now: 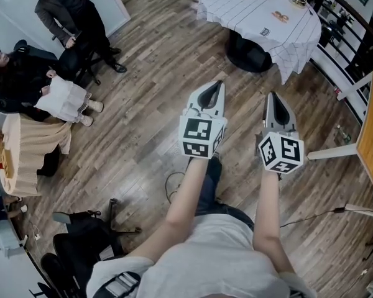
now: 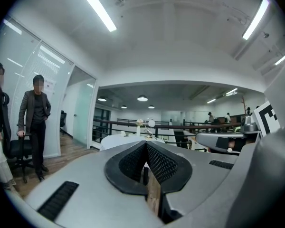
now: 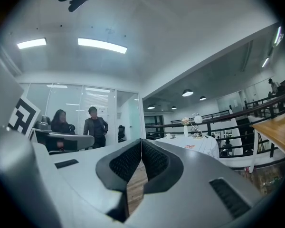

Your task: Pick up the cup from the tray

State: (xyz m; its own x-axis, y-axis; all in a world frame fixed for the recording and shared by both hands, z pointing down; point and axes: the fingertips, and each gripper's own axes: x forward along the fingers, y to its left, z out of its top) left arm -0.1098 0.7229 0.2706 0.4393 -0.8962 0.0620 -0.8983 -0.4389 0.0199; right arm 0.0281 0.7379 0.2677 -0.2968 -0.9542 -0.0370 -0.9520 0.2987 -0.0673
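**A:** What lies below you?

**B:** A floor (image 1: 137, 141) of long wood planks, grey-brown and streaky. Far and to the right stands a round table (image 1: 248, 11) under a white checked cloth. At the left is a smaller table (image 1: 31, 148) draped in soft beige.

**A:** And your grippers?

**B:** You hold both out over the floor, side by side. On your left gripper (image 1: 219, 83) the smooth grey shells sit tight together. Its black ribbed pads (image 2: 161, 163) meet at the tip with nothing between them. Your right gripper (image 1: 273, 94) is the same, pads touching and empty.

**A:** Where's the cup?

**B:** I can't tell. The few bits on the round table are too small to name.
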